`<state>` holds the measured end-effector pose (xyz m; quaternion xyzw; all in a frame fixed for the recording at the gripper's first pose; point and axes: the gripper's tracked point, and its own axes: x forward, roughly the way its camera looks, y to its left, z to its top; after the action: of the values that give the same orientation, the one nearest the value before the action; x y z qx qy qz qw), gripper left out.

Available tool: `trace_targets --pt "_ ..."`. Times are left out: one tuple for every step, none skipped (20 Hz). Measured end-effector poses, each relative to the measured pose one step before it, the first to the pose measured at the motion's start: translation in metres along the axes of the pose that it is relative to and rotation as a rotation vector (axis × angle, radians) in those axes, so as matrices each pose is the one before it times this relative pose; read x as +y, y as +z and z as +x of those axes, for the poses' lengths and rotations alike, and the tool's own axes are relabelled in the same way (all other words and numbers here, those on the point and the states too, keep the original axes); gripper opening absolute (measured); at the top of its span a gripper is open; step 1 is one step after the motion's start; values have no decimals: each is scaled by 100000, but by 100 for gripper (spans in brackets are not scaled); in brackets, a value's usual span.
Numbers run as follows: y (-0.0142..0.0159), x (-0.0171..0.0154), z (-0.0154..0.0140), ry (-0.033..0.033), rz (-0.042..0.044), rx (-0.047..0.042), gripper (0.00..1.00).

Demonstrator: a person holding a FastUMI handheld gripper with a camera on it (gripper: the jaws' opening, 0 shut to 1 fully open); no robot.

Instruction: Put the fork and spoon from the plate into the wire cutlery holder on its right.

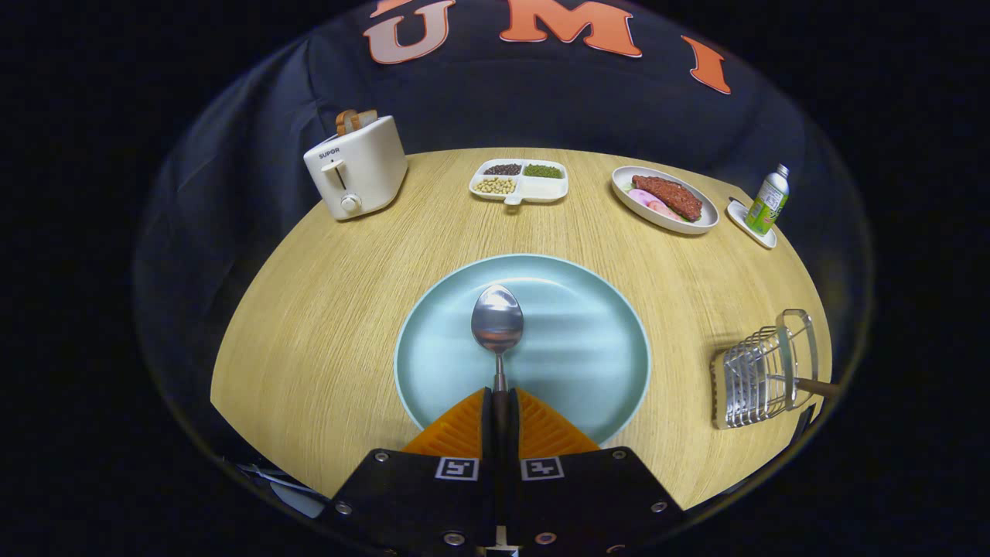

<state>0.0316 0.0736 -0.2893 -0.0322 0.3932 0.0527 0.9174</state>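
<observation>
Over the plate (588, 340), the gripper (500, 402) points forward, jaws pinching the spoon (497, 321) by its handle.

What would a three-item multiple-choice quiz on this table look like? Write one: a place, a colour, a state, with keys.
1. Where is the wire cutlery holder relative to the plate?
A. to its right
B. behind it
C. on it

2. What colour is the plate?
A. white
B. pale blue
C. yellow

3. What is the gripper doing?
A. hanging open
B. shut on nothing
C. shut on the spoon

Answers:
1. A, the holder sits off the plate's right side.
2. B, its bare rim is pale blue.
3. C, both orange fingers press the spoon's handle, bowl over the plate.
</observation>
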Motion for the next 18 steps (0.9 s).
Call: trace_targets --pt "163 -579 -668 609 1145 828 5" --pt "343 -551 -714 365 742 344 6" --pt "224 -944 -918 -495 257 617 5" --pt "417 -1050 -782 -681 -198 117 5" --pt "351 -953 -685 -757 -77 25 5" --pt "250 -1036 -768 -485 384 487 5" --pt "348 -960 -873 -122 632 213 5" --pt "242 -1053 -860 -632 412 198 5" --pt "316 -1137 -659 -887 -37 29 5" --pt "66 -1121 -566 -849 -133 228 5" --pt "107 -1079 -567 -687 498 695 5" --pt "-13 -1024 -514 -818 269 428 5" --pt "10 -1204 -413 -1419 -411 214 5" --pt "-129 -1320 -358 -1357 -860 617 5" --pt "-220 -1022 -300 -1011 -305 1020 5" --pt "-260 -979 -234 -272 181 1185 5" --pt "-292 -726 -178 -178 160 1391 5" --pt "-240 -955 -135 -446 97 1294 6"
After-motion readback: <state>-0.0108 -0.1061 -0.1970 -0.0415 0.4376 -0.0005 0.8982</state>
